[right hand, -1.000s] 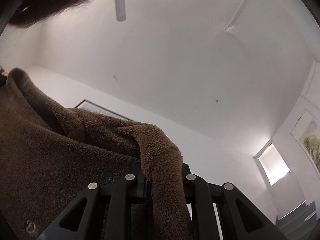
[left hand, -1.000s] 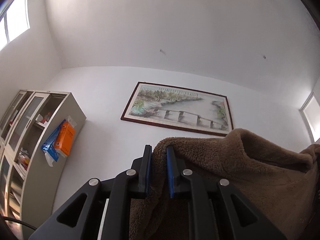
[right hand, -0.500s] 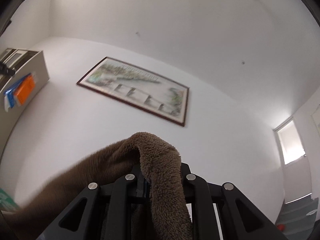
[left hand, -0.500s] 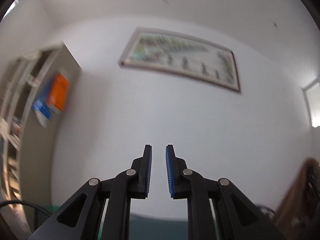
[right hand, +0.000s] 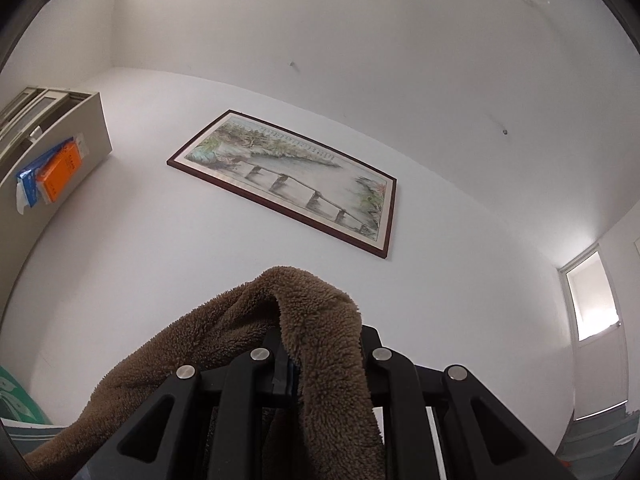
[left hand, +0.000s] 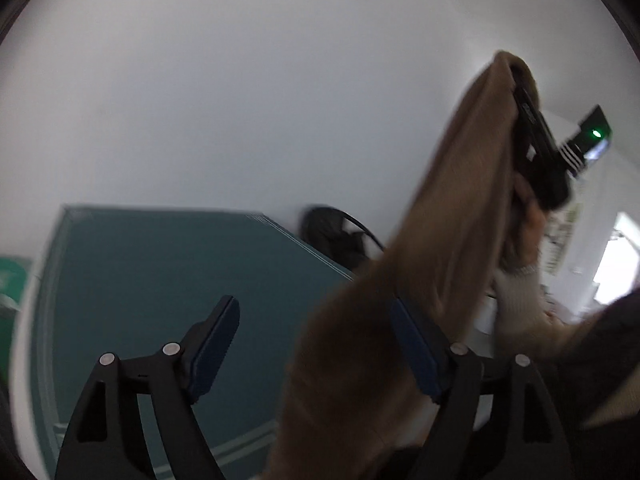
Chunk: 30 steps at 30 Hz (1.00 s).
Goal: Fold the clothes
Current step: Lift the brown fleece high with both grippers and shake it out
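Observation:
A brown fleece garment is draped over my right gripper, which is shut on a fold of it and points up at the wall. In the left wrist view the same garment hangs in a long strip from the right gripper at the upper right. Its lower part falls between the jaws of my left gripper, against the right pad. The left jaws are opening and stand wide, with neither pad pressing the cloth. A person's hand holds the right gripper.
A teal table top lies below and ahead of the left gripper, with a dark round object past its far corner. A framed painting, a grey cabinet and a bright window line the white walls.
The left gripper let go of the garment, swung down from the wall toward the table and spread its jaws around the hanging cloth. The right gripper kept its grip and shifted sideways.

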Available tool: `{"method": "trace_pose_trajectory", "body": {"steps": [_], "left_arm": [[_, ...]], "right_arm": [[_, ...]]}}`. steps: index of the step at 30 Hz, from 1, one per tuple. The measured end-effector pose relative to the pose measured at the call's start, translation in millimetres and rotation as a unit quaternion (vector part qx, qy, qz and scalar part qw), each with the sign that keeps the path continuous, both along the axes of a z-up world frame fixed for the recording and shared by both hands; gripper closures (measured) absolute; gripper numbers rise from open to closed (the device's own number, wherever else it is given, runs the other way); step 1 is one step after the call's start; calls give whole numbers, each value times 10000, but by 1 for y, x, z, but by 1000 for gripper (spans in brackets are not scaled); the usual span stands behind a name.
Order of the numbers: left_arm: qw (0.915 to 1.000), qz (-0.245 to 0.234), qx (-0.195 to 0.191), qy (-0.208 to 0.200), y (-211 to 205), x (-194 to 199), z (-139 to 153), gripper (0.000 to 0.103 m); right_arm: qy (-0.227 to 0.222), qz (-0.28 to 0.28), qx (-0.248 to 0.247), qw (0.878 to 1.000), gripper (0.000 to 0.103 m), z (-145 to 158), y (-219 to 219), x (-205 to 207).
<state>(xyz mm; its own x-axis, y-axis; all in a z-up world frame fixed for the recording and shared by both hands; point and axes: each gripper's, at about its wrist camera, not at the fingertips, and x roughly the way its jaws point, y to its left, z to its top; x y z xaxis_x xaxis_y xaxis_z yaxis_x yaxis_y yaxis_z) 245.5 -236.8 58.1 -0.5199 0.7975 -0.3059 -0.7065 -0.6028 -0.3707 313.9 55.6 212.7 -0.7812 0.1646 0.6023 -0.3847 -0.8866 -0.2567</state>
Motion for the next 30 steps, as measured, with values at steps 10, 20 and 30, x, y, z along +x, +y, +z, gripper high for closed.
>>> {"method": "trace_pose_trajectory", "body": {"steps": [10, 20, 30], "left_arm": [[9796, -1163, 801, -1432, 35, -48, -83, 17], [9863, -433, 846, -1348, 55, -52, -59, 85], [9406, 2519, 2009, 1066, -36, 62, 90, 86]], "right_arm": [[-53, 109, -62, 9999, 87, 3, 0, 2], [-156, -247, -95, 9995, 87, -8, 22, 8], [-370, -288, -406, 9981, 87, -19, 54, 9]]}}
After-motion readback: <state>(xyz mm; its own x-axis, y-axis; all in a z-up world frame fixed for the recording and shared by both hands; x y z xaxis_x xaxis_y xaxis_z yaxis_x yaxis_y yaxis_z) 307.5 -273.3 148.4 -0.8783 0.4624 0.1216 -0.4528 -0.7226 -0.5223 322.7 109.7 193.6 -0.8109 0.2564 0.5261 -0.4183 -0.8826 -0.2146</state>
